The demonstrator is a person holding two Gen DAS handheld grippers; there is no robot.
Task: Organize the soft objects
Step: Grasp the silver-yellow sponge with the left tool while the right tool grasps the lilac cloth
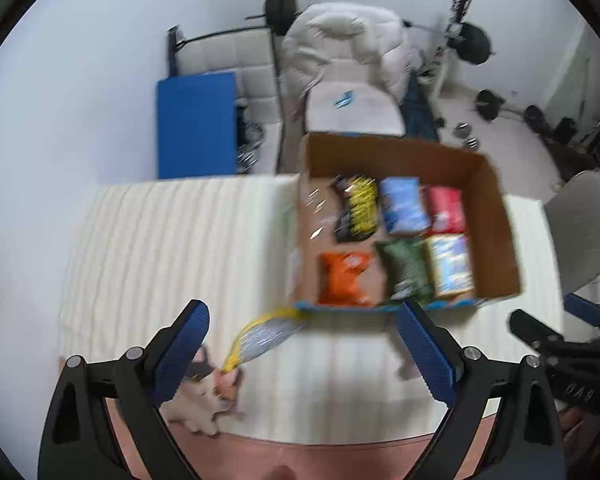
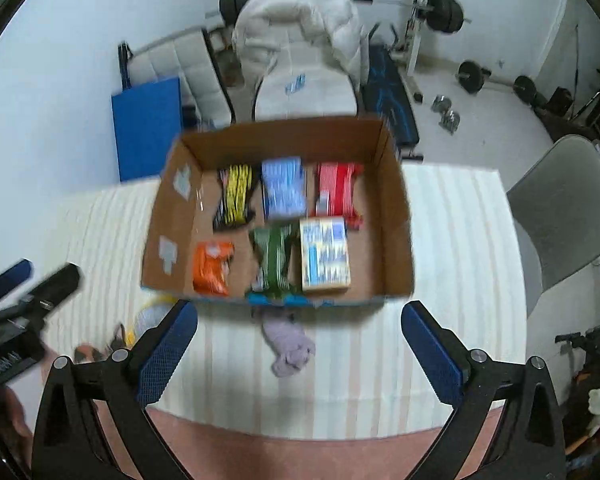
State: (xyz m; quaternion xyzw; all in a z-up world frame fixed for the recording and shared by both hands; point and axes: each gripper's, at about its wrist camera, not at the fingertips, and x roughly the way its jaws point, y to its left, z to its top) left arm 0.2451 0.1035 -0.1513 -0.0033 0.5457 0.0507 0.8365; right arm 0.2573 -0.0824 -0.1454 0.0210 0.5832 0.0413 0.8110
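Note:
A cardboard box (image 1: 496, 216) (image 2: 396, 216) stands on the striped cloth and holds several packs: black-yellow (image 2: 236, 198), blue (image 2: 282, 188), red (image 2: 338, 192), orange (image 2: 212, 266), green (image 2: 274, 258) and a pale boxed pack (image 2: 324, 254). A yellow-edged silver bag (image 1: 260, 334) and a cream plush cat (image 1: 208, 394) lie before the box at left. A lilac soft toy (image 2: 290, 344) lies before the box. My left gripper (image 1: 304, 354) is open above the cloth beside the plush. My right gripper (image 2: 300, 354) is open above the lilac toy.
The table has a striped cream cloth (image 1: 160, 248) and a pink front edge (image 2: 300, 456). A grey chair (image 2: 560, 216) stands at right. A padded chair (image 2: 304, 60), a blue mat (image 2: 146, 128) and gym weights (image 2: 472, 76) are behind the table.

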